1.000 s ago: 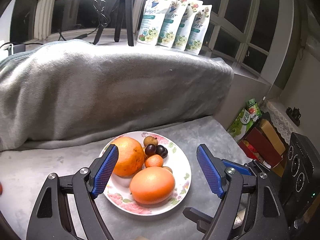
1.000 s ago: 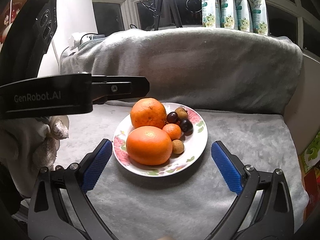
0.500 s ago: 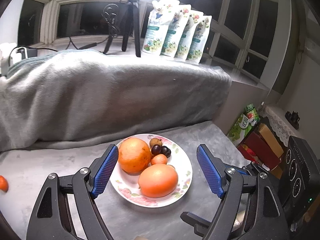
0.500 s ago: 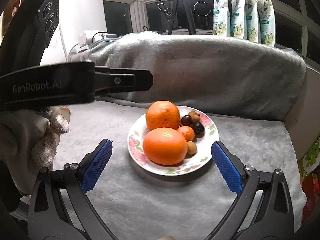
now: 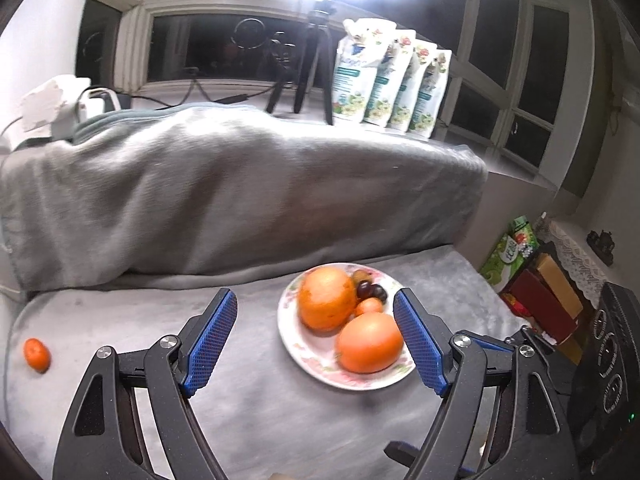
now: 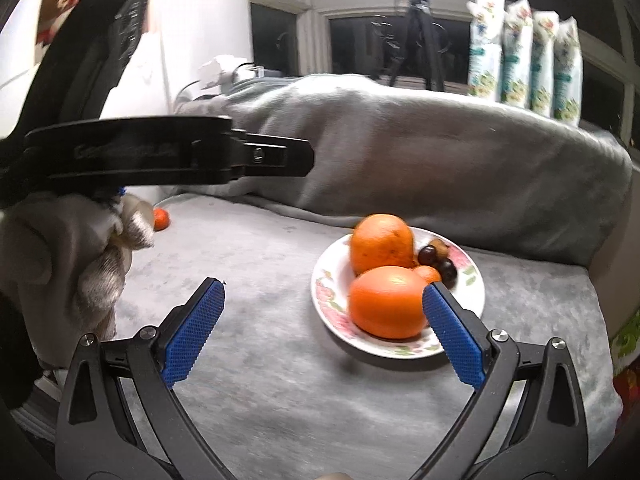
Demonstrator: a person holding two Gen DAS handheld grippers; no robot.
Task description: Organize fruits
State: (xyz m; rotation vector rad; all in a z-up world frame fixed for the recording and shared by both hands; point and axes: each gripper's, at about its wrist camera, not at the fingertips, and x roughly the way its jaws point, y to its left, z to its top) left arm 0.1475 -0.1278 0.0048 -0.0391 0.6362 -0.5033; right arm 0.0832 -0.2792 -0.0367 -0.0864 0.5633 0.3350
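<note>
A floral white plate (image 5: 304, 360) (image 6: 472, 300) sits on the grey blanket and holds two large oranges (image 5: 327, 299) (image 6: 387, 308), a small tangerine (image 5: 369, 306), dark grapes (image 5: 372, 290) and a brown fruit. A loose tangerine (image 5: 37, 355) (image 6: 161, 219) lies on the blanket far to the left. My left gripper (image 5: 316, 340) is open and empty above the blanket, its right finger beside the plate. My right gripper (image 6: 323, 328) is open and empty, its right finger in front of the plate.
A blanket-covered ridge (image 5: 240, 184) rises behind the plate. A tripod (image 5: 308, 52) and several refill pouches (image 5: 388, 80) stand on the sill. Boxes (image 5: 544, 296) and a black device (image 5: 608, 368) are at the right. The left gripper's body and gloved hand (image 6: 80, 248) fill the right wrist view's left.
Both grippers have pulled back and swung left, so the plate sits further right in both views. The loose tangerine at the far left has come into view.
</note>
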